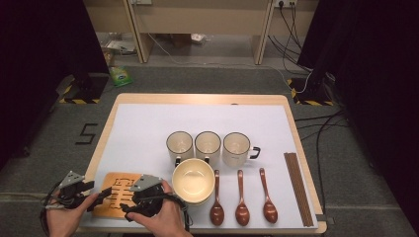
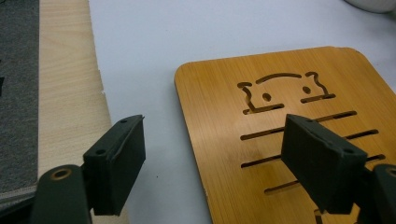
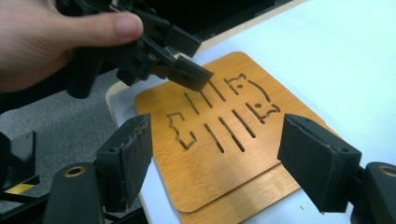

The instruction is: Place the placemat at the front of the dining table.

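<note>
High view: white mat (image 1: 148, 123) on wooden table (image 1: 197, 98); grey floor (image 1: 49, 143), probably carpet.

Your wooden table (image 1: 301, 148), white sheet (image 1: 148, 123) on top, carries: three mugs (image 1: 207, 146), one bowl (image 1: 192, 181), three spoons (image 1: 241, 200), chopsticks (image 1: 298, 187), stacked bamboo trivets (image 1: 118, 195).

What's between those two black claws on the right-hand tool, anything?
Nothing is gripped. In the right gripper view the right claw stands open above the stacked bamboo trivets, which lie on the white mat under the gap.
</note>
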Demonstrator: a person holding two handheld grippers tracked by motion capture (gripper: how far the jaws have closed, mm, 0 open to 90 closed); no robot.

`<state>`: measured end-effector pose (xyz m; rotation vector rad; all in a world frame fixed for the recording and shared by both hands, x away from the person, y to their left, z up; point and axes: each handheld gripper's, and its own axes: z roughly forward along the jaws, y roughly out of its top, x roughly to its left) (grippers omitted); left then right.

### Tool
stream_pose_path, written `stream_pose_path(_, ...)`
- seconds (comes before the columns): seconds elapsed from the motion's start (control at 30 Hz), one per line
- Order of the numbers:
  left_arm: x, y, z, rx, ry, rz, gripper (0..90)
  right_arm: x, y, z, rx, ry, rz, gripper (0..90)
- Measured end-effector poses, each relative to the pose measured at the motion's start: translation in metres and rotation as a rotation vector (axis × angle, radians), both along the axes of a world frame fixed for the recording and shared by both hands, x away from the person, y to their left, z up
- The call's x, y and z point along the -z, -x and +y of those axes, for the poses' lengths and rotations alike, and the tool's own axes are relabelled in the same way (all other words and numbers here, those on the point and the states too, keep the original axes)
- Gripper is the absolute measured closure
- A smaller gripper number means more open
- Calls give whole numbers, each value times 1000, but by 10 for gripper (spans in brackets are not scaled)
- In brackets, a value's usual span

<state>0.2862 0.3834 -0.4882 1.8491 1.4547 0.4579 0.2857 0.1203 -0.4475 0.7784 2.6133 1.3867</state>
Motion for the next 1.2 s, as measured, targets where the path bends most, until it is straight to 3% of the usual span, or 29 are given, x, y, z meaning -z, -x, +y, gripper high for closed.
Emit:
stream_pose_path(0.17, 0, 0, 0, 8, 5, 2, 210, 8, -1, 3, 11, 16, 17, 257)
stream_pose_path(0.2, 0, 0, -1, 7, 7, 2, 211, 10, -2, 4, 2, 21, 3, 258)
stream_pose_path(0.5, 1, -1, -2, 11, 22, 8, 220, 24, -5, 9, 18, 52, 67, 270)
stream_pose_path(1.2, 3, -3, -2, 29, 52, 42, 236, 39, -9, 13, 4, 67, 105, 275)
